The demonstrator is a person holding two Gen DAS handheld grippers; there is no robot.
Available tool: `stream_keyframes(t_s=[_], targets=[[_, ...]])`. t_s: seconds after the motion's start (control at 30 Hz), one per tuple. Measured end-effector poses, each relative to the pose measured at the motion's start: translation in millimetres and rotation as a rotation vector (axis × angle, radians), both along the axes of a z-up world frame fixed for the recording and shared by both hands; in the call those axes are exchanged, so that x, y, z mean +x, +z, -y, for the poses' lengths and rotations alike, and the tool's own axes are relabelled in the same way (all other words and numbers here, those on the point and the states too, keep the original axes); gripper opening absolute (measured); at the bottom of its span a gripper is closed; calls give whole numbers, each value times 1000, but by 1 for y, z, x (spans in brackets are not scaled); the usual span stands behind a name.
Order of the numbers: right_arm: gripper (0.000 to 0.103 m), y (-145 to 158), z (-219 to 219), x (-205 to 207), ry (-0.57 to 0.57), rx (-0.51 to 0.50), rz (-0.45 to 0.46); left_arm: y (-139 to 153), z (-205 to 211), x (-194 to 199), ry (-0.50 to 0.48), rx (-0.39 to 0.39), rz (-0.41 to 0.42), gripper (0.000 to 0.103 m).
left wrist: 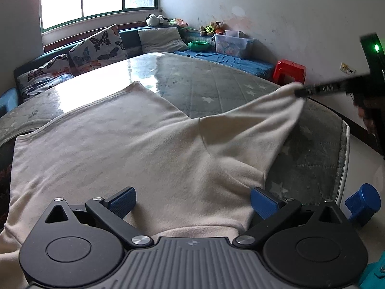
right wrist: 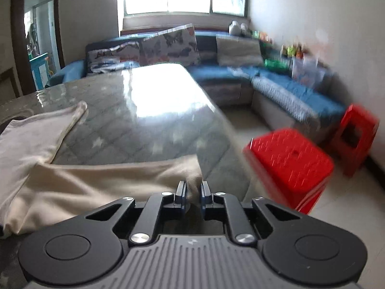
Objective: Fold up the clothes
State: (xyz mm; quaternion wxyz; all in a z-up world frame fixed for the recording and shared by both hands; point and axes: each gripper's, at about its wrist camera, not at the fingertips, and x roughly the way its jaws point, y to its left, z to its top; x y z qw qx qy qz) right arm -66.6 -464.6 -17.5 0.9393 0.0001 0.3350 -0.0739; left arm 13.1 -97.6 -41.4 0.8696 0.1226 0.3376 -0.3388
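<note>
**Sleeve cuff pinched at the right edge, body of the garment under the spread left tongs**

The right tongs (right wrist: 193,191) are pressed together on the cuff end of a cream sleeve (right wrist: 134,171), the cloth being seen bunched between the two blue pads. From that pinch the sleeve is drawn out towards the right edge of the tabletop (right wrist: 154,120), its long axis running from the tongs back leftward to the body of the cream top (left wrist: 115,144). In the left wrist view the same cuff is seen lifted clear of the surface, held taut by the right tongs (left wrist: 300,92).

The left tongs (left wrist: 192,202) are spread wide, nothing being gripped; the shoulder of the garment lies directly beneath and between them, near the front edge of the tabletop. Whether the pads touch the cloth cannot be told.

The fold is judged to turn on the sleeve being carried leftward, across the body, which lies to the left of the right tongs and closest to the left hand. Open tabletop is left beyond the garment towards the far edge. Off the right edge a red stool (right wrist: 291,163) stands close by, so little room is offered on that side.
</note>
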Motion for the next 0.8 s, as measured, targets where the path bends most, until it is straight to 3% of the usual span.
stream_keyframes(t_s=[0.1,0.2,0.27,0.33,0.4,0.47,0.67,0.8], targets=[[10,5,-2,11,7,-47,6,-1,0,0,-4,2,4,103],[13,-9,-3,22,2,-69,-45,-2,0,0,-5,1,2,103],[24,-17,-2,22,-24,-64,-66,-2,-1,0,-9,1,2,103],[26,-16,-1,19,-45,-55,-55,-2,-1,0,-13,2,2,103],[35,-10,-5,17,-36,-50,-34,-2,0,1,-14,1,0,103],[63,-2,-11,16,-12,-41,-7,-2,0,1,-13,-1,0,103],[80,-1,-51,31,117,50,26,-2,0,-1,-9,-2,1,103],[82,-14,-69,41,177,71,11,-3,1,-1,-9,-3,2,103]])
